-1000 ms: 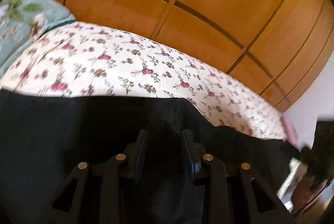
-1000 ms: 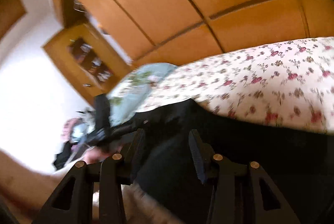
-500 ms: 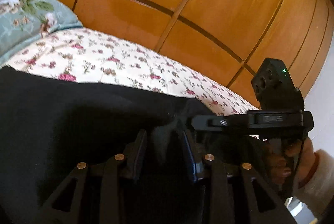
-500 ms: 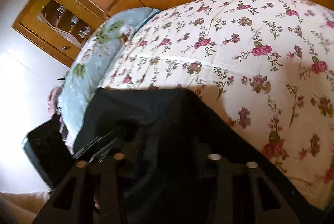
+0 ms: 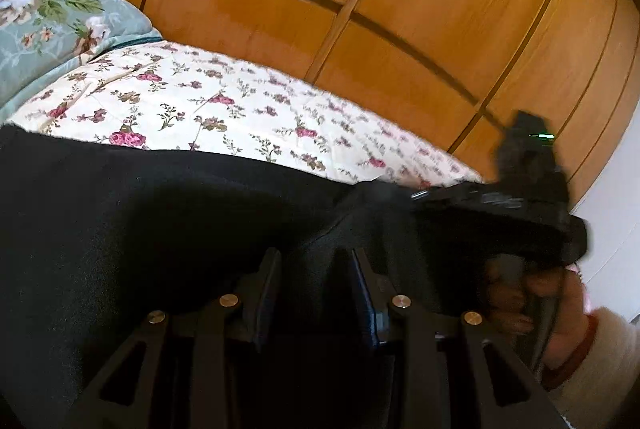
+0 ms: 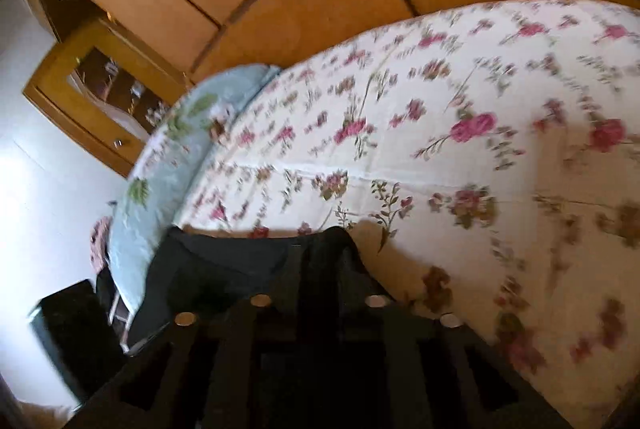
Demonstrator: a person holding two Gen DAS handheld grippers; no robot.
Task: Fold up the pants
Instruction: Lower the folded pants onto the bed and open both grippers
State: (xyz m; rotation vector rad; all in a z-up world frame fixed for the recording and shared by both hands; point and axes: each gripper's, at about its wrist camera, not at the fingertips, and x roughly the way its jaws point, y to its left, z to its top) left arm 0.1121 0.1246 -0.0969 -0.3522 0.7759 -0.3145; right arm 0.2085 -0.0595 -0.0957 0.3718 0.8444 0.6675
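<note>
Black pants [image 5: 160, 229] lie on the floral bedspread [image 5: 240, 109], along its near edge, bunched in a dark mass, no clean crease visible, so folding looks mid-way: cloth gathered, final fold and flattening left. Left gripper [image 5: 316, 281] pinches a ridge of the fabric between part-closed jaws. Right gripper [image 6: 320, 281] sits just right of it on the same cloth; its jaws are opening, fabric between them, but too dark and blurred to tell if the pads press. Teal floral pillow [image 5: 48, 29] at the bedspread's far left end. Wooden wardrobe panels [image 5: 360, 9] behind the bedspread; white wall [image 6: 40, 169] beyond the pillow.
</note>
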